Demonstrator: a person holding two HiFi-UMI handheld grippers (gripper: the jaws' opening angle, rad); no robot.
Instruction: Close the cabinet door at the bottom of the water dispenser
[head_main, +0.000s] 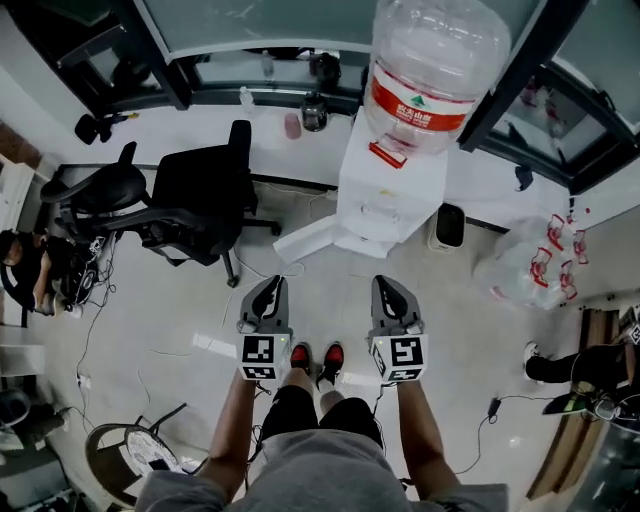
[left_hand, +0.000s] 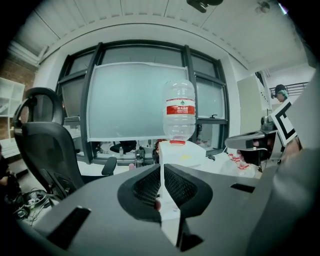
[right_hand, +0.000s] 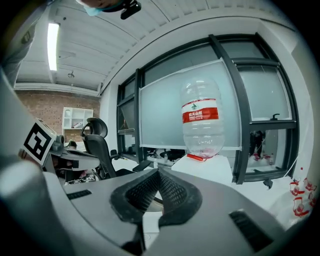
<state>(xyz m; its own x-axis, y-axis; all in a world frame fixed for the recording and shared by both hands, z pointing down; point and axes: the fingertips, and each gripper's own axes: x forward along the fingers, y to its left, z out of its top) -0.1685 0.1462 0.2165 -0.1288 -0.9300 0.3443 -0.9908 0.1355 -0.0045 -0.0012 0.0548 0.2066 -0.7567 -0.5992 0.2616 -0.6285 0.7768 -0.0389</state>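
Note:
The white water dispenser (head_main: 392, 185) stands by the window wall with a large clear bottle (head_main: 437, 70) on top. Its bottom cabinet door (head_main: 308, 240) hangs open, swung out to the left over the floor. My left gripper (head_main: 272, 284) and right gripper (head_main: 385, 282) are side by side in front of the dispenser, a stretch of floor away from the door, touching nothing. Both are shut and hold nothing. The left gripper view shows its jaws (left_hand: 161, 167) together below the dispenser (left_hand: 181, 152). In the right gripper view the jaws (right_hand: 159, 172) meet left of the bottle (right_hand: 202, 120).
A black office chair (head_main: 195, 200) stands left of the dispenser. A small black-and-white bin (head_main: 450, 226) and a plastic bag of bottles (head_main: 530, 260) lie to its right. Cables run over the floor at the left. A person (head_main: 25, 270) sits far left; someone's feet (head_main: 560, 365) show at right.

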